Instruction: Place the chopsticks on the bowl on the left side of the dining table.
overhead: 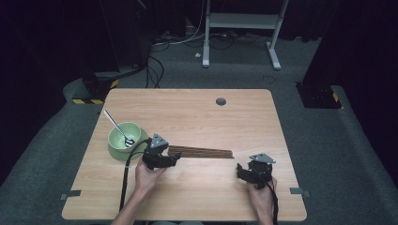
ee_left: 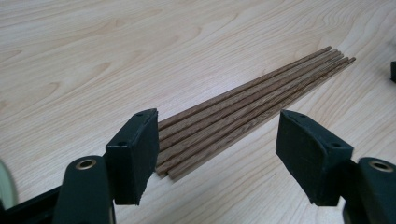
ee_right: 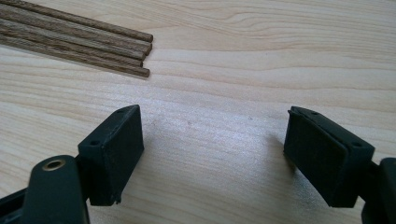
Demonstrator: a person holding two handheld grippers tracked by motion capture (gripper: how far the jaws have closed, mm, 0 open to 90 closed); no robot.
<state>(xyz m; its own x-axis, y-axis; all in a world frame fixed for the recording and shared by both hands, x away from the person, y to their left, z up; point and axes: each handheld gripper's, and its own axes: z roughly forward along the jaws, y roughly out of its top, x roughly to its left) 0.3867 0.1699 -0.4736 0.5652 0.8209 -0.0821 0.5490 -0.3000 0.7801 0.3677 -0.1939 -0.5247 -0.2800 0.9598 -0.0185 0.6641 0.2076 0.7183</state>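
Observation:
Several brown wooden chopsticks (overhead: pixel 202 152) lie side by side on the table's middle. My left gripper (overhead: pixel 174 160) points at their left end. In the left gripper view the chopsticks (ee_left: pixel 252 102) run away from the jaws, their near ends by the left pad (ee_left: pixel 135 154), and my left gripper (ee_left: pixel 215 154) is open with no pad pressing on them. My right gripper (overhead: pixel 240 172) rests near the front right of the table. In the right gripper view it (ee_right: pixel 212 154) is open over bare wood, with the chopstick ends (ee_right: pixel 126 46) at the upper left.
A light green bowl (overhead: pixel 123 140) with a metal spoon (overhead: pixel 118 128) in it stands left of my left gripper. The wooden table (overhead: pixel 197 117) has a round grey hole (overhead: pixel 220 101) near its far edge. Cables and a white frame lie on the floor beyond.

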